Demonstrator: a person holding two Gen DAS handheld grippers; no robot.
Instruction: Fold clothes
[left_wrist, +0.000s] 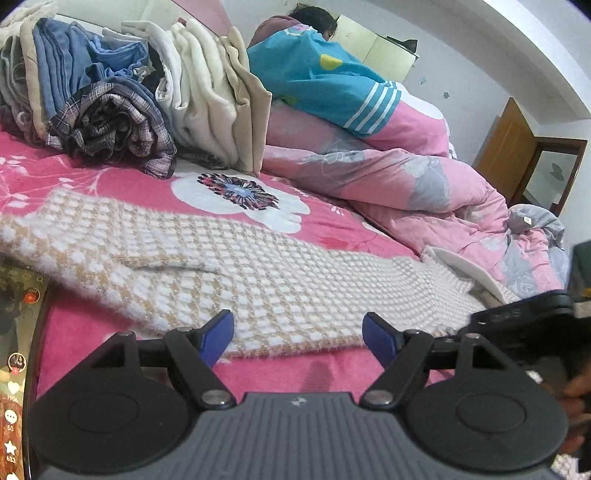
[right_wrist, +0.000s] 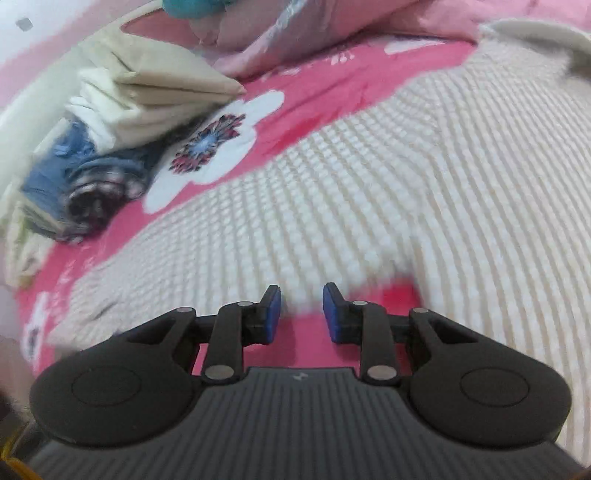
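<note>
A: Where is the bed open?

B: In the left wrist view, a bare strip of pink sheet (left_wrist: 295, 373) lies at six o'clock, just before the knitted garment (left_wrist: 258, 269), which lies flat and low across the middle.

A: And what blocks?

B: The pile of clothes (left_wrist: 122, 99) stands tall at eleven o'clock. A person (left_wrist: 321, 77) lies at one o'clock, with the rumpled quilt (left_wrist: 424, 192) heaped toward three. A phone (left_wrist: 18, 350) sits at the left edge, nine o'clock.

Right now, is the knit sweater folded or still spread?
Spread. The knit sweater lies flat across the pink bedspread, one layer, no fold visible; neither gripper holds it.
</note>
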